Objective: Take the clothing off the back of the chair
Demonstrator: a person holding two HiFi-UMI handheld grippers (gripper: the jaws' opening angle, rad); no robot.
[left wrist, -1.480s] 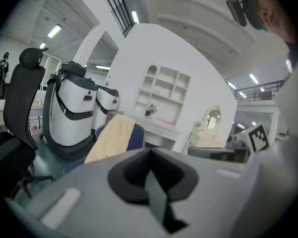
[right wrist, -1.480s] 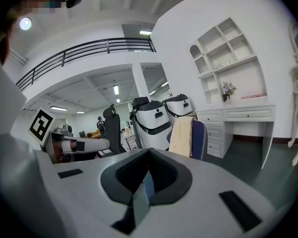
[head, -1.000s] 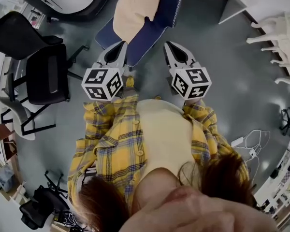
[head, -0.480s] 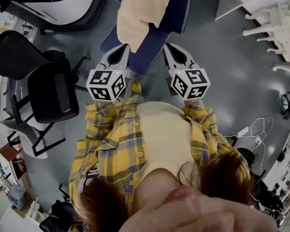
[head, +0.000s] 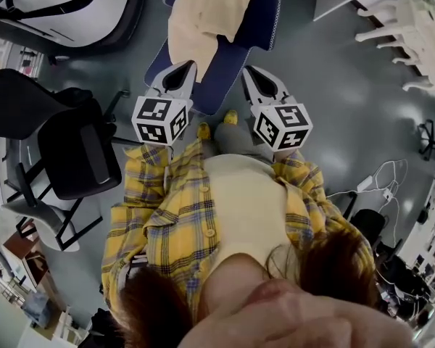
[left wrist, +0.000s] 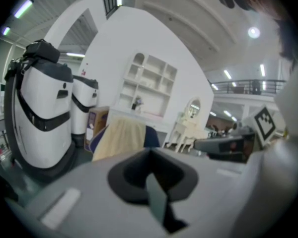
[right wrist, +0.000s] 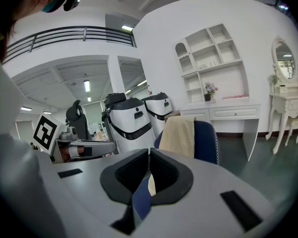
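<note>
In front of the person in the yellow checked shirt [head: 181,223], a blue chair [head: 239,46] stands on the grey floor [head: 348,114]. A cream garment [head: 203,13] hangs over the chair's back. It covers one side of the backrest and leaves the blue padding bare on the other.

The person holds both tools side by side at waist height, aimed towards the chair. Neither tool touches the chair or the garment.

The left gripper [head: 183,67] has its fingers pressed together with nothing between them. Its own camera shows the tips meeting, with the garment [left wrist: 120,138] well beyond them. The right gripper [head: 248,71] looks the same, fingers together and empty. In its view the garment [right wrist: 180,135] and the chair [right wrist: 207,142] stand beyond the tips, in front of a white desk [right wrist: 223,113].

A black office chair [head: 80,151] stands off to the person's left. Beyond it are two big white machines with black bands [right wrist: 131,123]. A white shelf unit [right wrist: 211,63] is set into the wall behind the desk. A white dressing table with an oval mirror [right wrist: 285,98] stands to the right.
</note>
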